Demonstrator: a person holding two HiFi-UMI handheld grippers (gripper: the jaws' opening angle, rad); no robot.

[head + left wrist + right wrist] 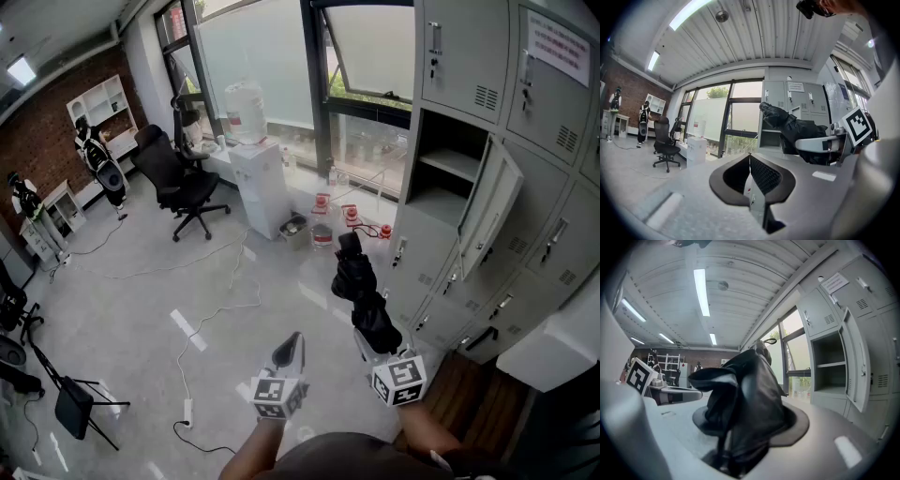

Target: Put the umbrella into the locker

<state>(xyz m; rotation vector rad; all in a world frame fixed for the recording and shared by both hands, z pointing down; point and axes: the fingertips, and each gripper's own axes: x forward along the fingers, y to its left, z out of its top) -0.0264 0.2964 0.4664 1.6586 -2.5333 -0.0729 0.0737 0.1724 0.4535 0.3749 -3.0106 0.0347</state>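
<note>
My right gripper [373,330] is shut on a folded black umbrella [361,291], which sticks out forward, level, toward the lockers. In the right gripper view the umbrella [745,404] fills the space between the jaws. A grey locker compartment [448,173] stands open at the upper right, its door [490,202] swung out to the right, with a shelf inside. The same open compartment [828,369] lies ahead and right of the umbrella. My left gripper [289,354] is shut and holds nothing; its pads [751,176] meet. The umbrella [794,129] also shows to its right.
A wall of grey lockers [525,112] fills the right side. A white water dispenser [255,159], a black office chair [178,183] and bottles [323,220] under the window stand ahead. A cable and power strip [187,410] lie on the floor at the left.
</note>
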